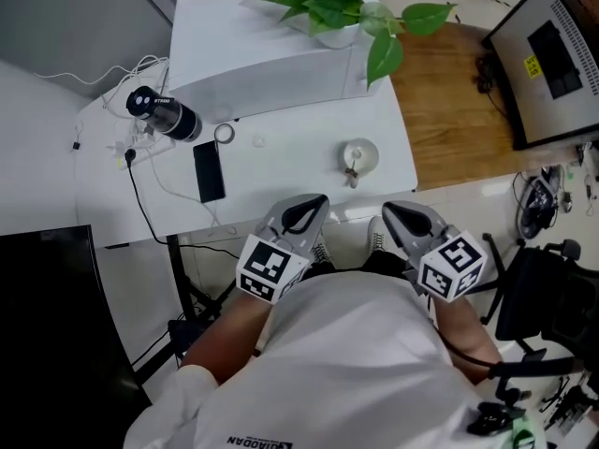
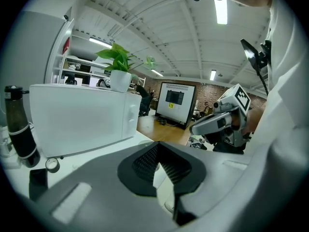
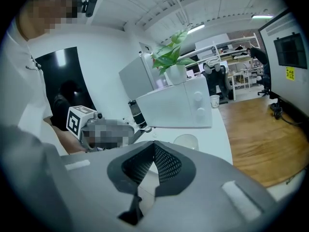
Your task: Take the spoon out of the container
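White microwave (image 1: 267, 59), black phone (image 1: 209, 171), container (image 1: 359, 154) nearby

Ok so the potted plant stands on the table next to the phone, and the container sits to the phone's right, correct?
No. The potted plant stands on top of the white microwave, not on the table, as the head view shows. The container does sit to the phone's right.

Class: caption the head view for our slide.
Left gripper and right gripper, jaws shut, hover beside the white table, short of the container holding the spoon.
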